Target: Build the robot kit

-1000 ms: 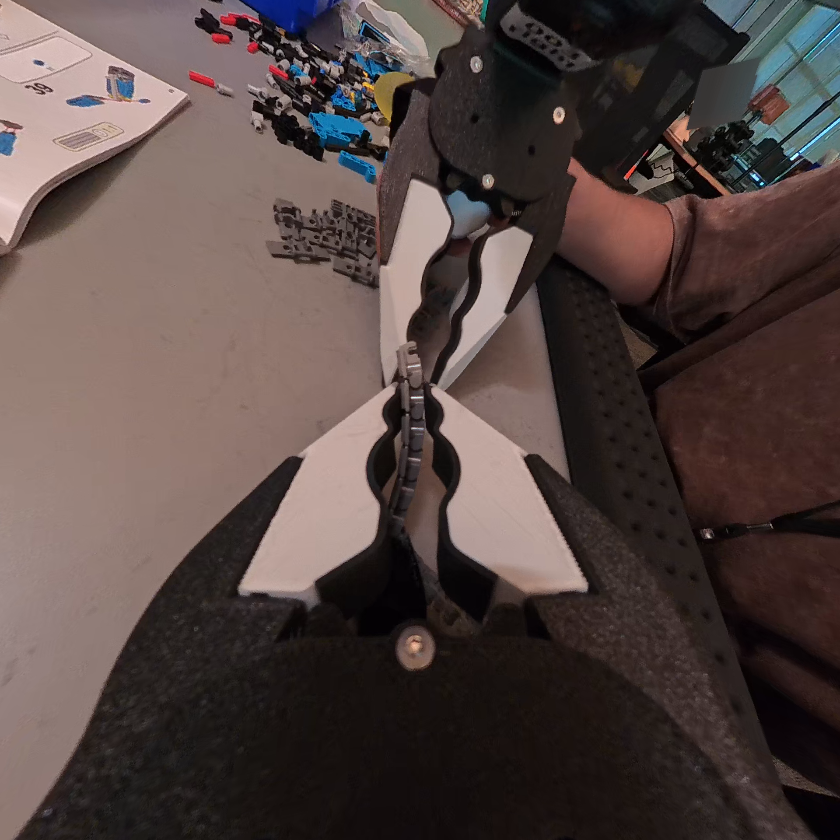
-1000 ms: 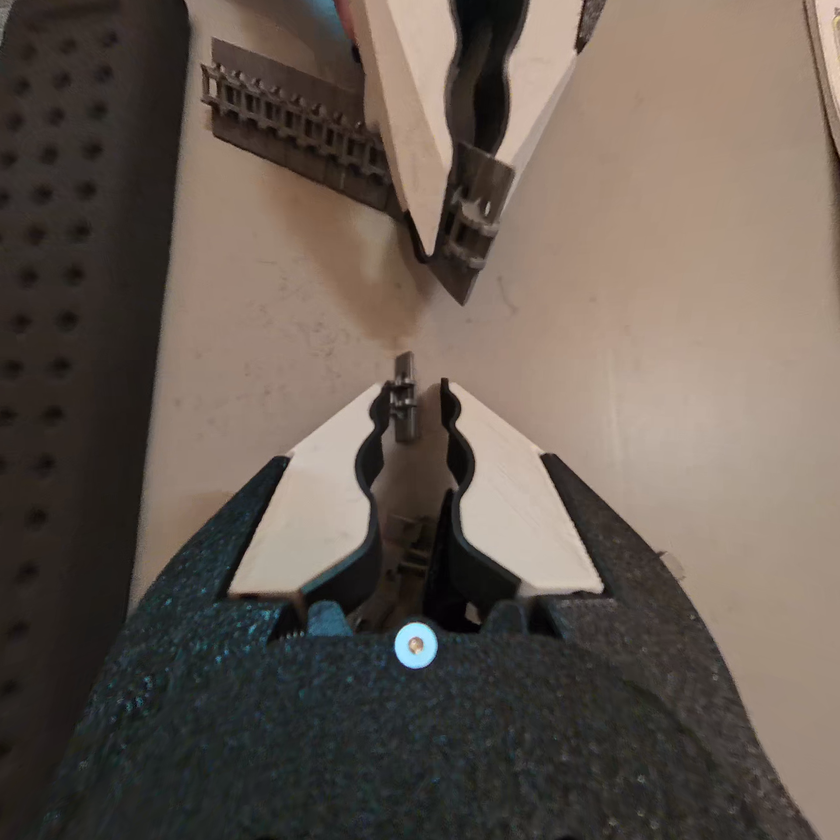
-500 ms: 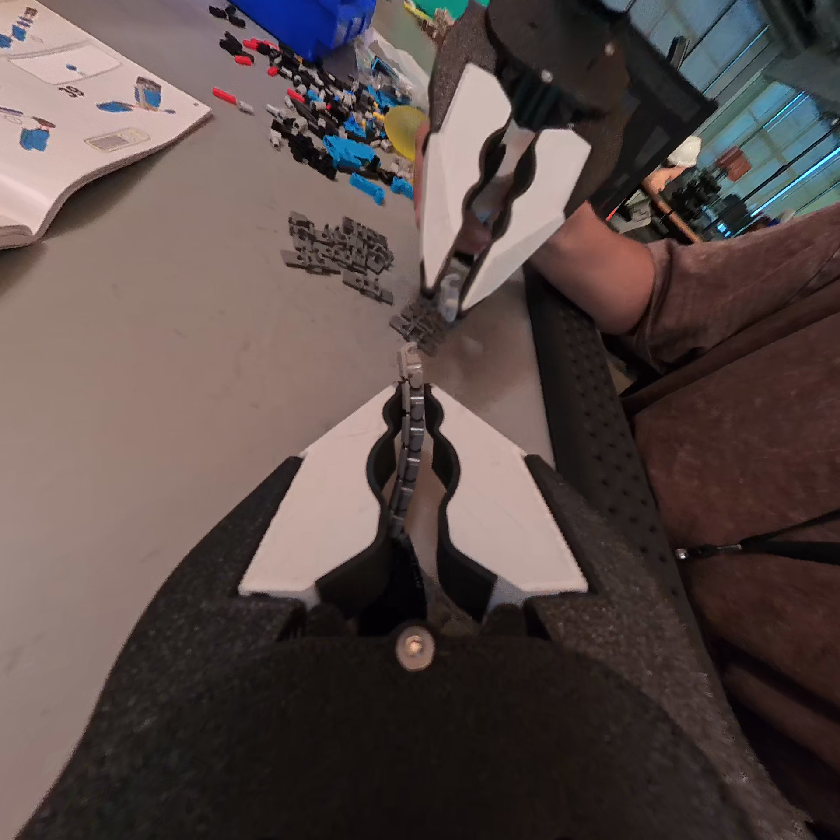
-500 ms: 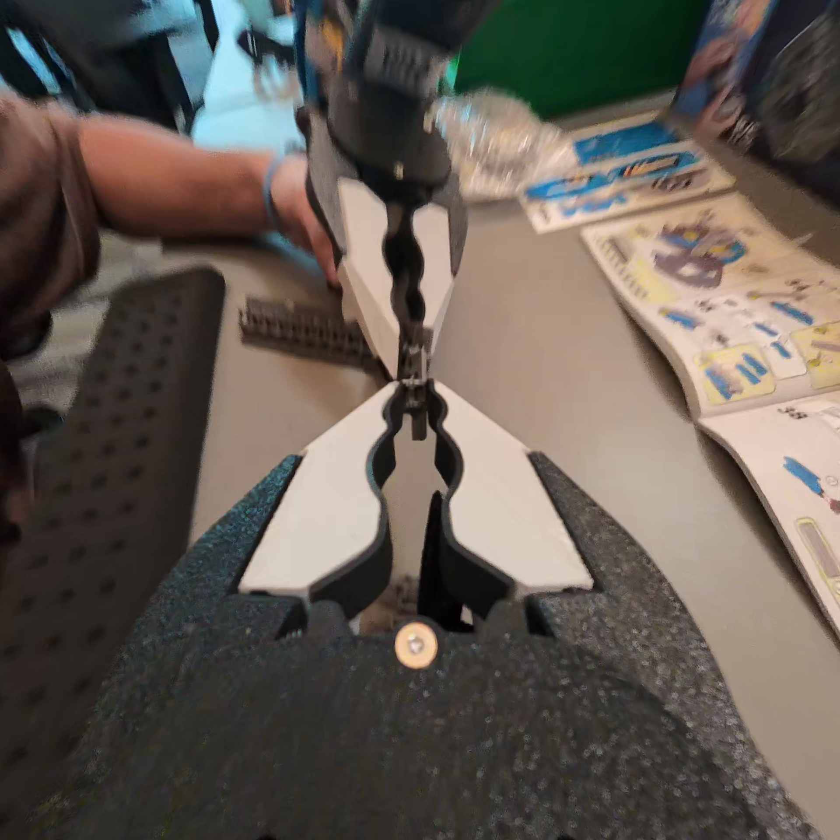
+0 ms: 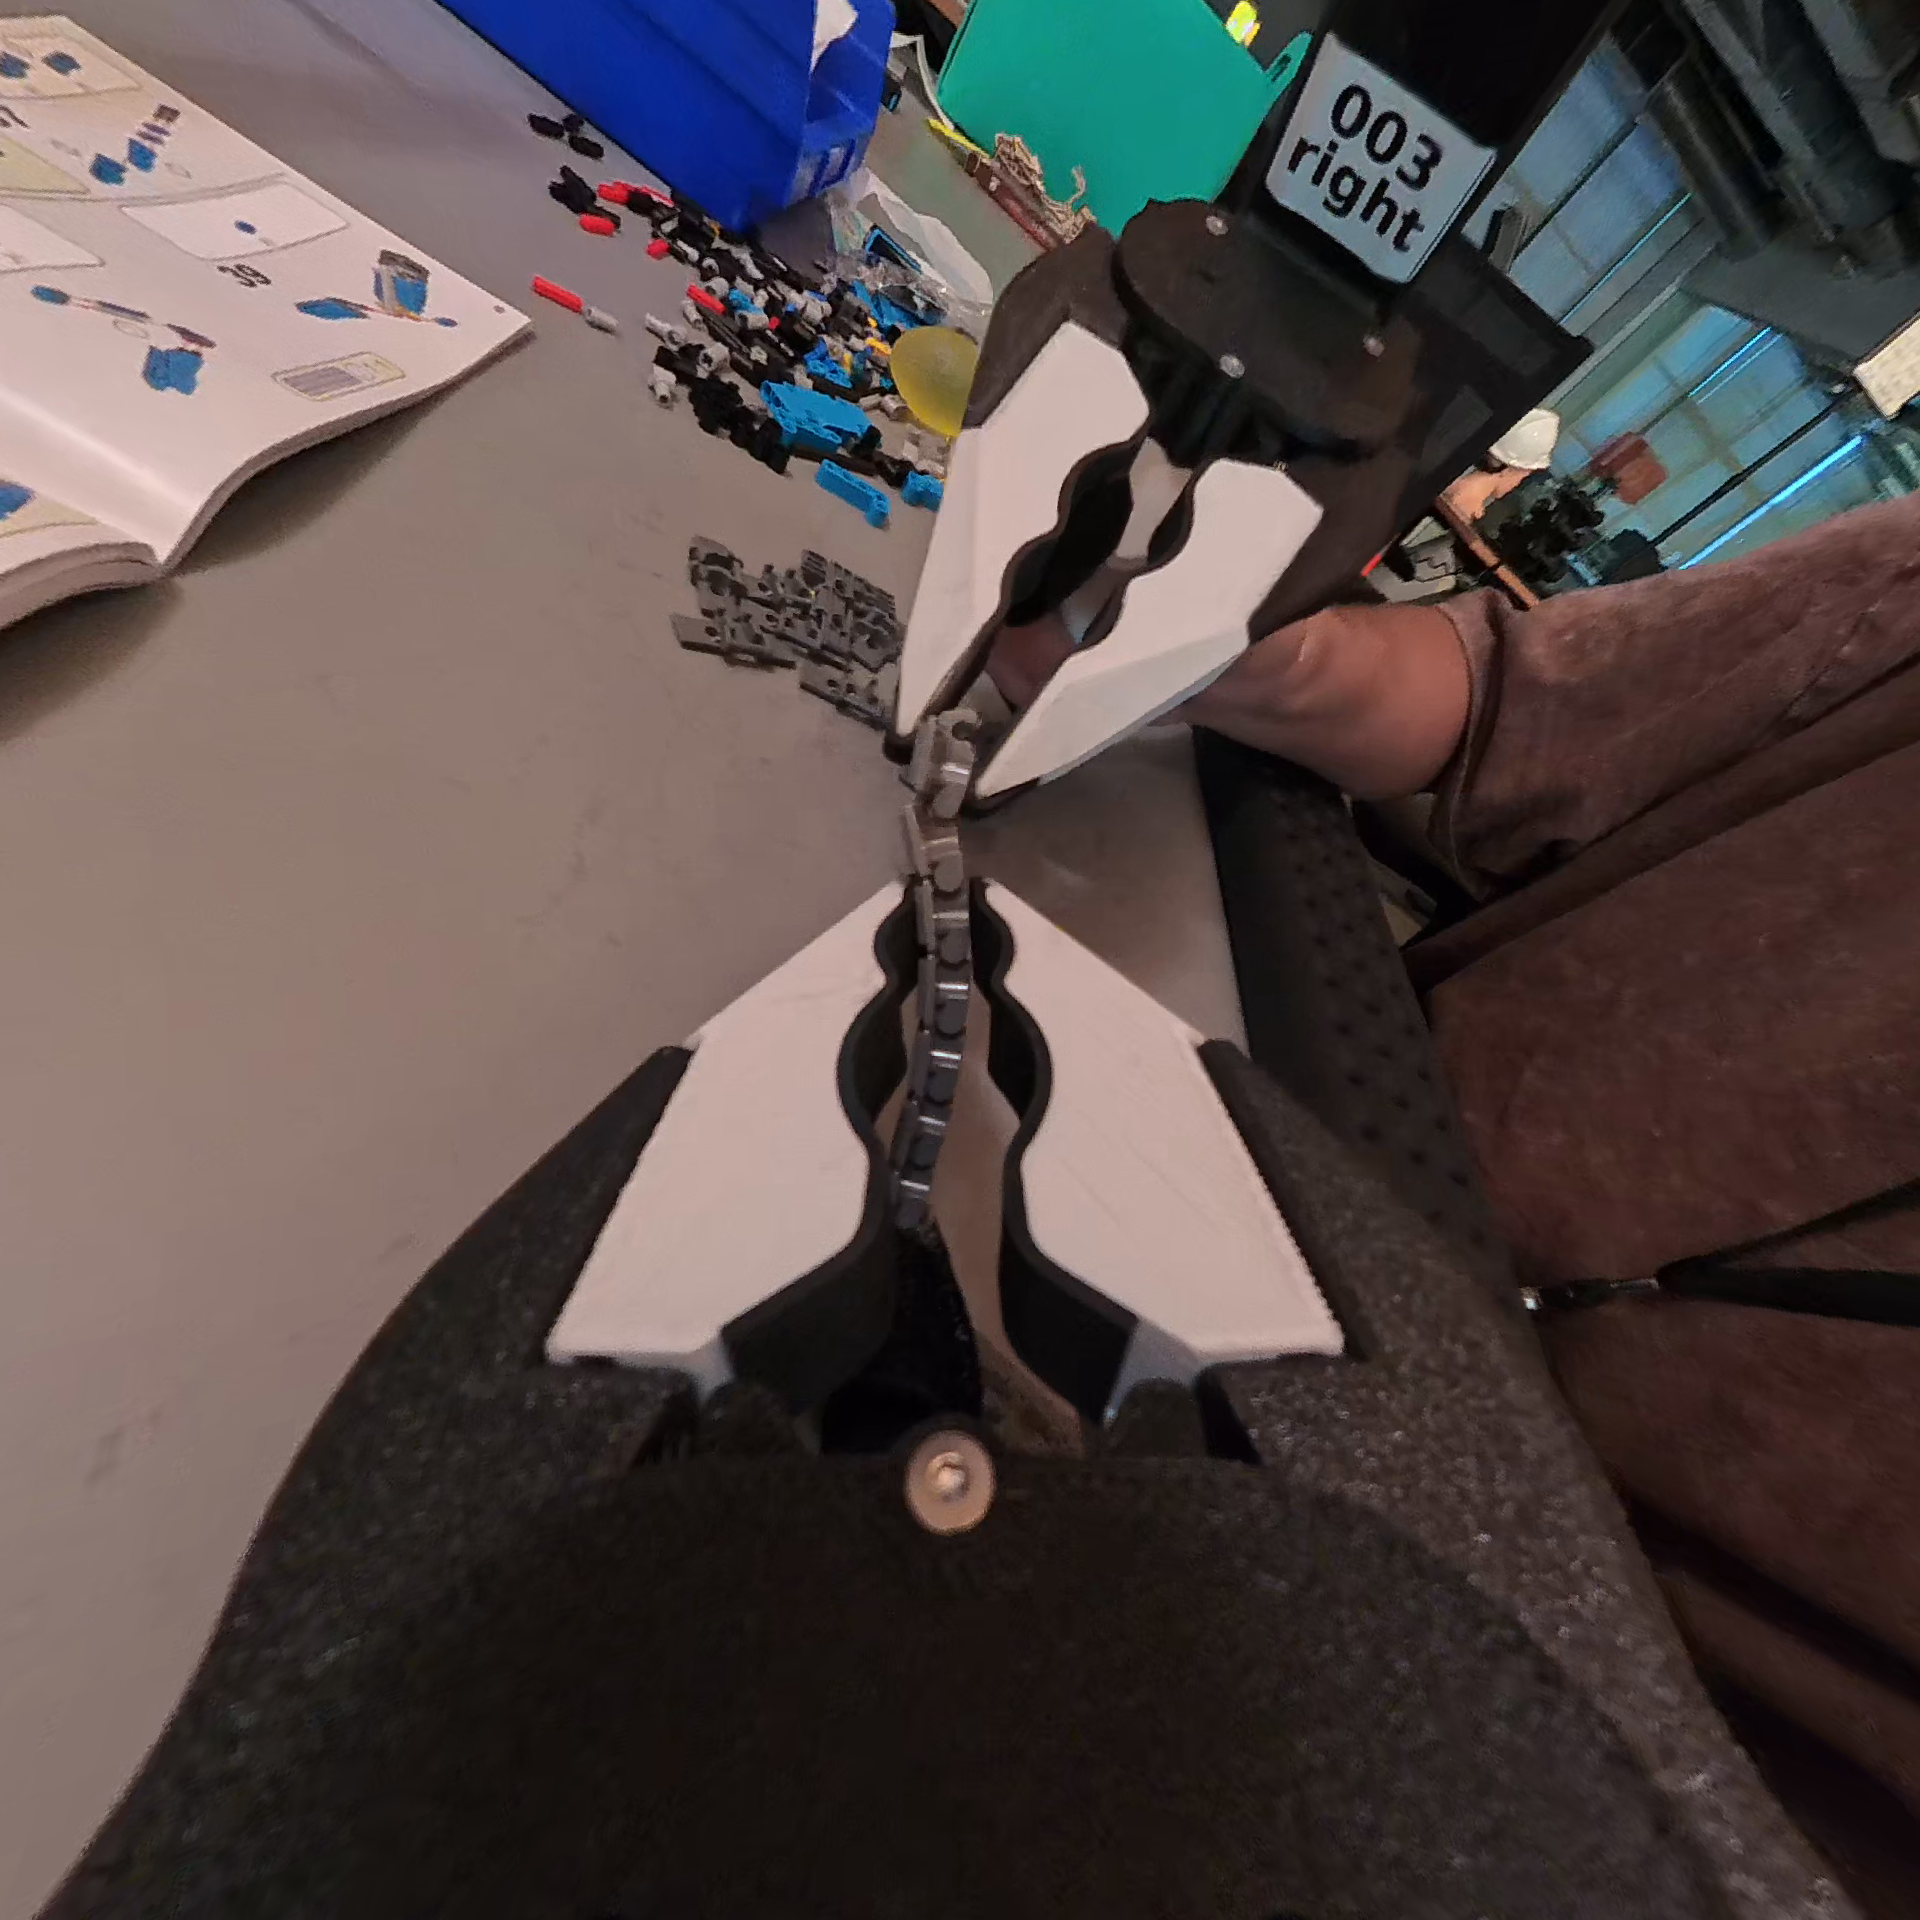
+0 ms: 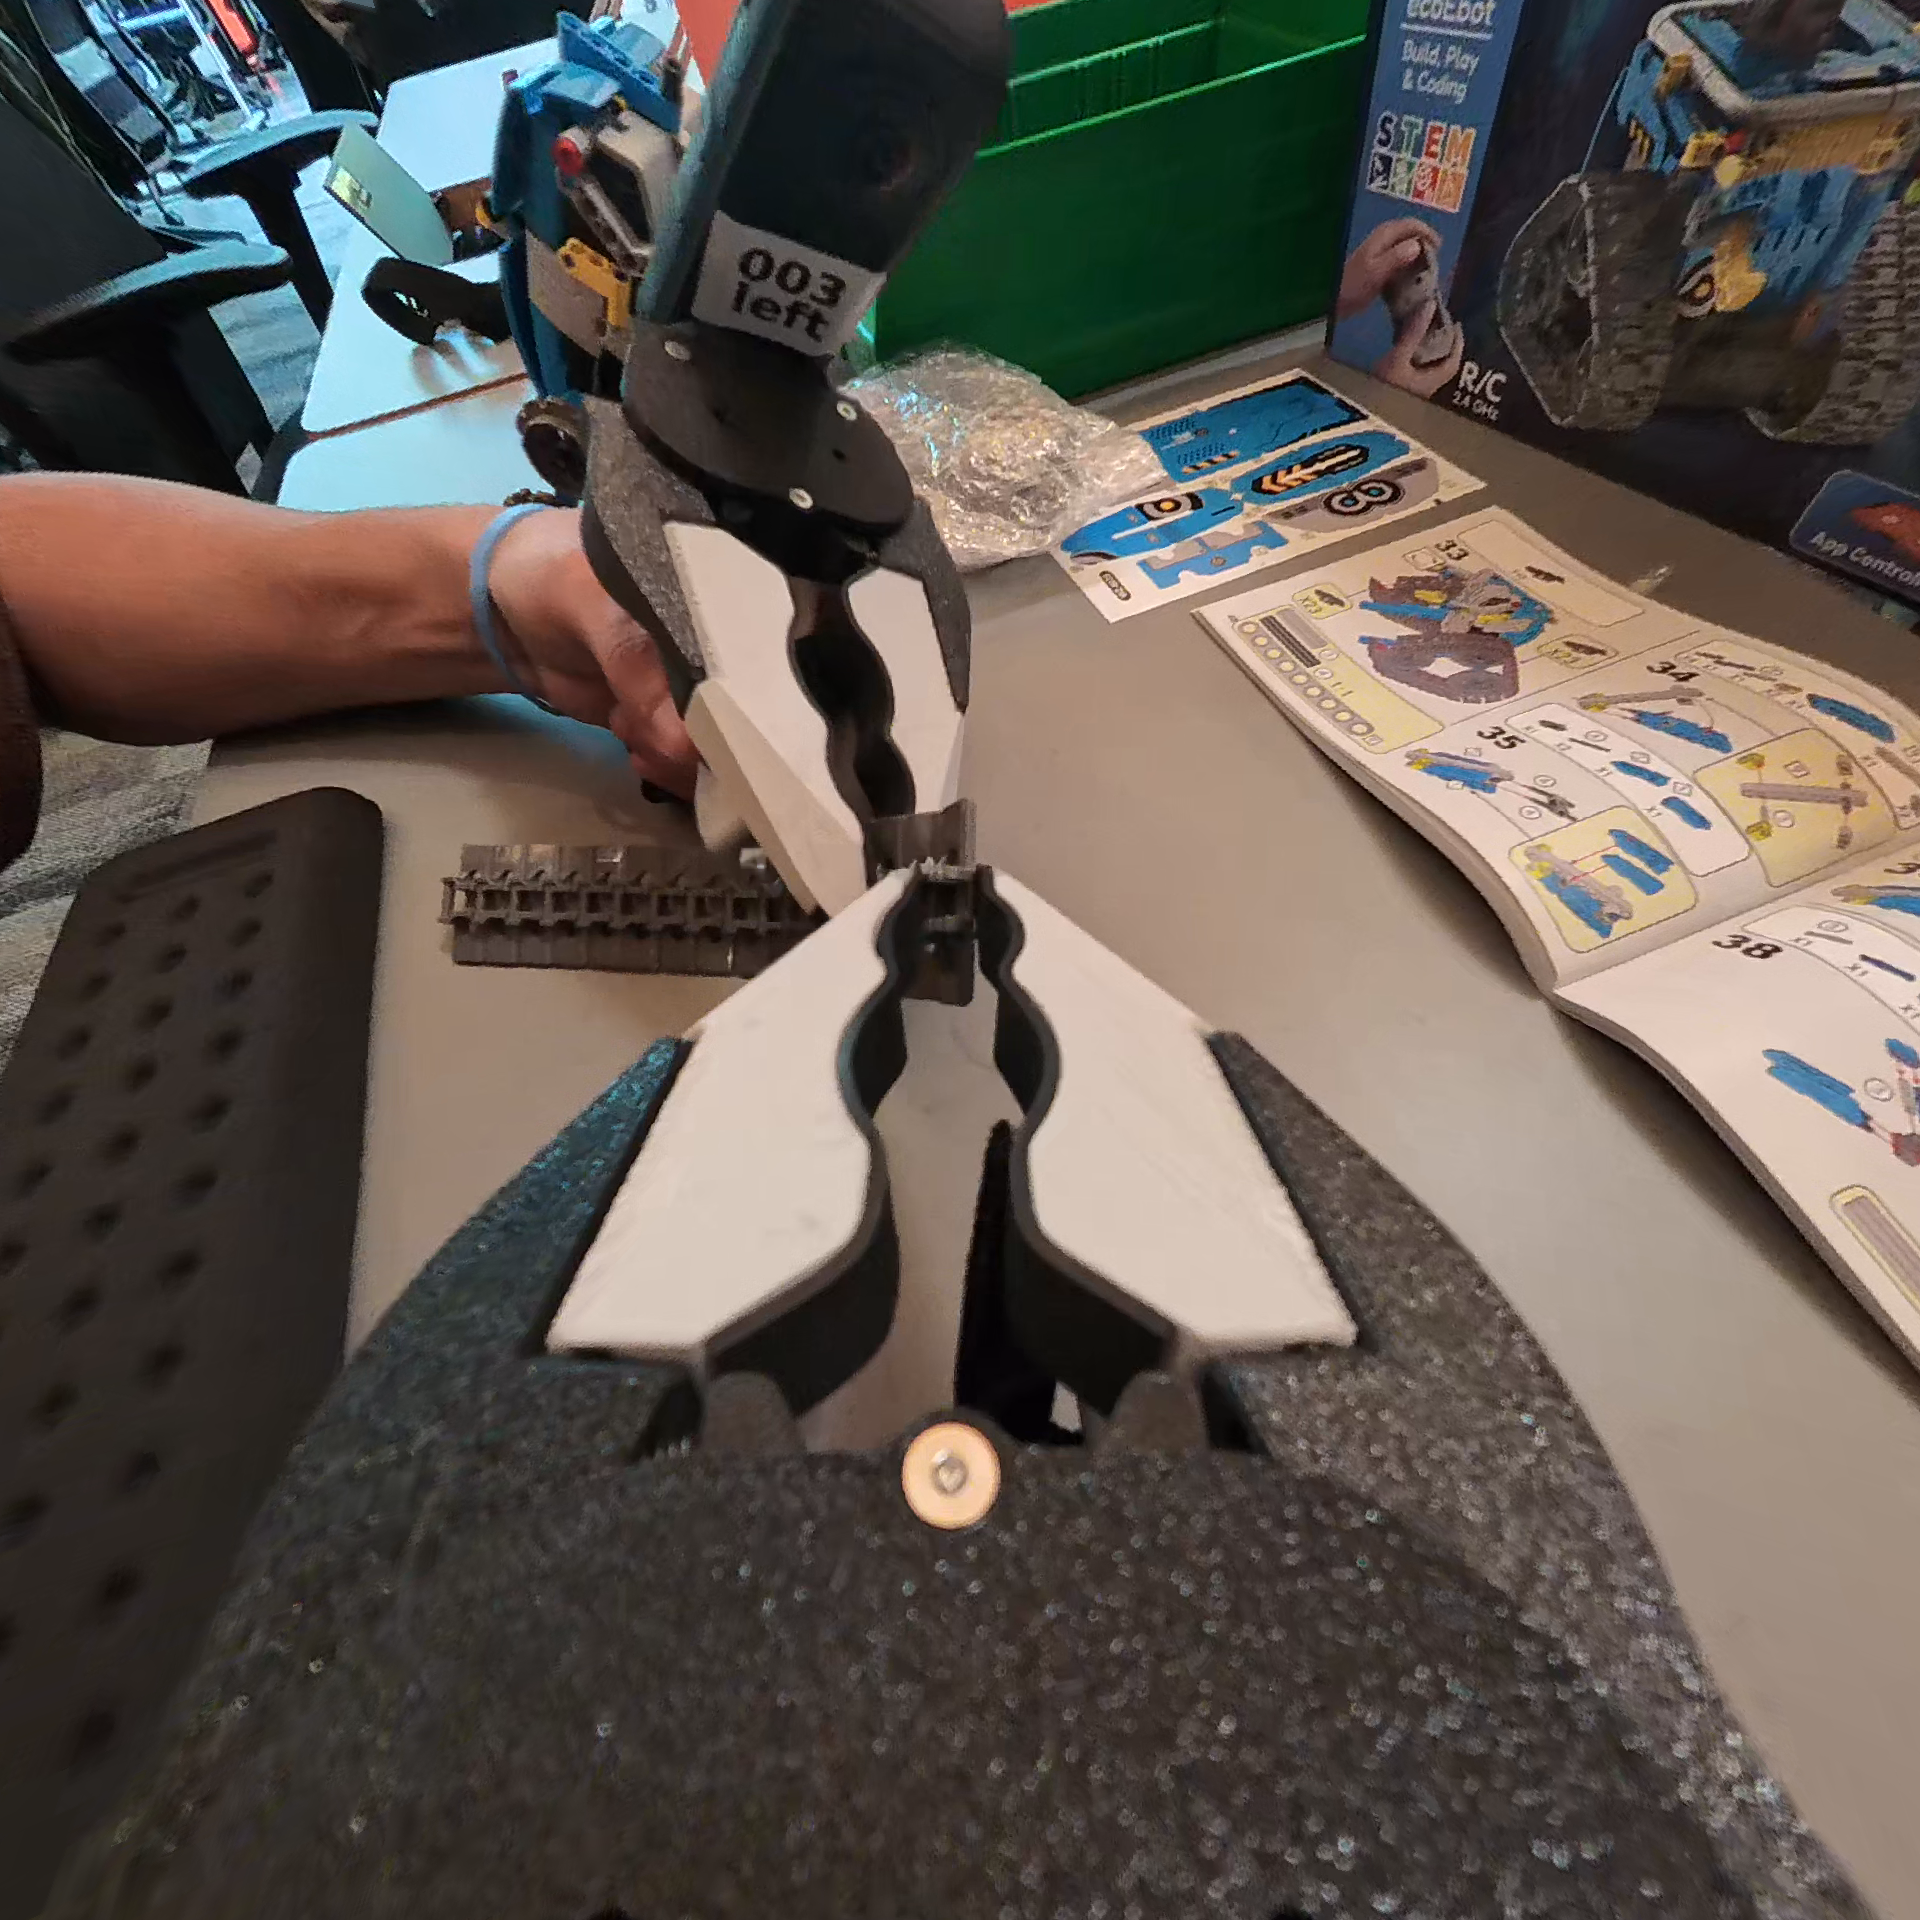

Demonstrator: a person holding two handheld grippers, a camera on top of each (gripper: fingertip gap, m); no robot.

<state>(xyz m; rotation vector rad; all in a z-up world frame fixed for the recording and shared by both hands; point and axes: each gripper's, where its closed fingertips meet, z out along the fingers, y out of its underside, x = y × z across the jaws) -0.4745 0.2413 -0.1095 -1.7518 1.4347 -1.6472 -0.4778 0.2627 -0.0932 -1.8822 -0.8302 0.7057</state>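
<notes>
My left gripper (image 5: pixel 940 894) is shut on a grey track chain (image 5: pixel 935 1049) that runs lengthwise between its fingers, one end sticking out past the tips. My right gripper (image 5: pixel 940 764) faces it tip to tip, shut on a single grey track link (image 5: pixel 943 743) that touches the chain's free end. In the right wrist view my right gripper (image 6: pixel 940 883) holds the link (image 6: pixel 943 951) against the left gripper (image 6: pixel 914 831). The rest of the chain (image 6: pixel 623 920) trails left and lies on the grey table (image 6: pixel 1247 1039).
Loose grey links (image 5: pixel 800 623) and small blue, black and red parts (image 5: pixel 769 353) lie beyond the grippers. An open instruction booklet (image 6: pixel 1662 831) lies to one side, a black perforated pad (image 6: pixel 156 1195) at the table's edge. A blue bin (image 5: pixel 727 83), a green bin (image 6: pixel 1122 208) and a toy box (image 6: pixel 1662 208) stand behind.
My right gripper has lifted from the table and tilted level with the link in it. It has brought the link up to the end of the chain in my left gripper.
</notes>
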